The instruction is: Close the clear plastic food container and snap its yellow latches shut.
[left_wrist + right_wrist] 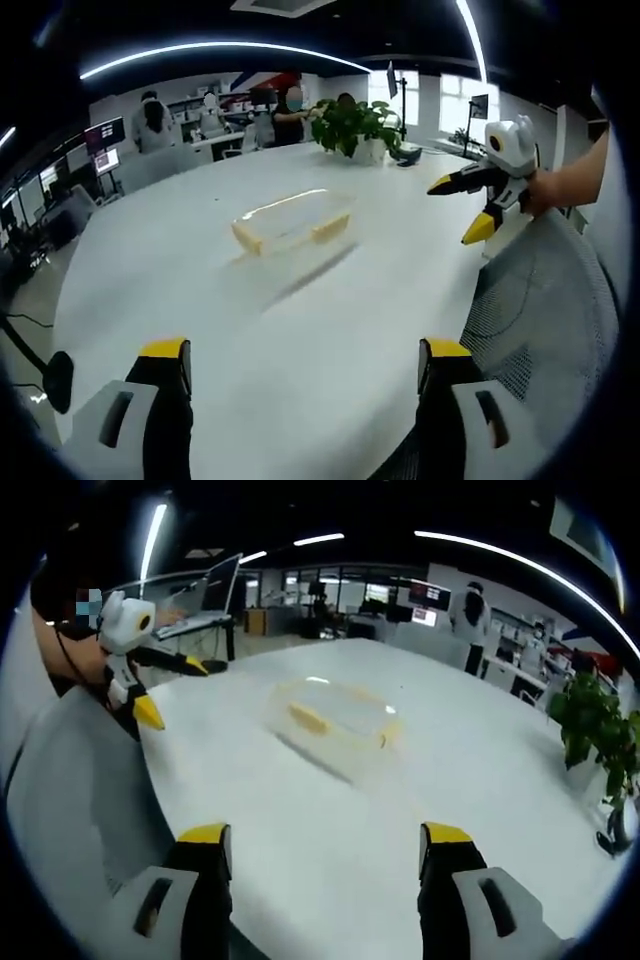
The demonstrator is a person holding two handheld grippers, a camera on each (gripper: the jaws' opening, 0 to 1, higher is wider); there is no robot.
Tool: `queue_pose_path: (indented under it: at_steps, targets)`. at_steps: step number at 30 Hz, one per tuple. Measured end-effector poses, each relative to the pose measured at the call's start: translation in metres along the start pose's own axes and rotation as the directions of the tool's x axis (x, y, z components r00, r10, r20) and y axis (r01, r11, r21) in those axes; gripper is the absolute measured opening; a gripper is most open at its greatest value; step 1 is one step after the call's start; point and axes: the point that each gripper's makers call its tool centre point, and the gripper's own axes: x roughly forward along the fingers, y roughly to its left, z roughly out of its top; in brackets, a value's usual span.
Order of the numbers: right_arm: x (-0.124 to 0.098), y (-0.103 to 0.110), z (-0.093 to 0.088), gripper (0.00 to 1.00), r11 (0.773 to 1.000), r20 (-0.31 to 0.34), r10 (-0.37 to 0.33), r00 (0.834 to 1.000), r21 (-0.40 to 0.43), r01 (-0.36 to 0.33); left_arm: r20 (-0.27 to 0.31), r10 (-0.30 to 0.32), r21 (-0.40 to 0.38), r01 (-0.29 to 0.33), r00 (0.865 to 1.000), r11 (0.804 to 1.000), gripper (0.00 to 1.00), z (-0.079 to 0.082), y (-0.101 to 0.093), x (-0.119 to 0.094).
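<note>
A clear plastic food container [292,222] with yellow latches [247,238] lies on the white table [200,300], its lid resting on it as far as I can tell. In the right gripper view the container [335,718] sits mid-table, a yellow latch [309,718] showing on its near side. My left gripper [305,362] is open, well short of the container. My right gripper [325,848] is open too, also apart from it. The right gripper [470,205] shows at the right of the left gripper view, and the left gripper [170,688] shows at the left of the right gripper view.
A potted plant [355,128] stands at the table's far edge; in the right gripper view the plant [600,740] is at the right. A grey mesh chair [545,320] stands by the table edge. People and desks with monitors [105,135] fill the background.
</note>
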Motion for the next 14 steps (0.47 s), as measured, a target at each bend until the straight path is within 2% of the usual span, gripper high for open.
queue_pose_path:
  at_steps: [14]
  targets:
    - [-0.0007, 0.0042, -0.0004, 0.73, 1.0, -0.011, 0.012, 1.0, -0.018, -0.013, -0.005, -0.003, 0.012, 0.003, 1.0, 1.0, 0.94, -0.0011, -0.0027, -0.0014]
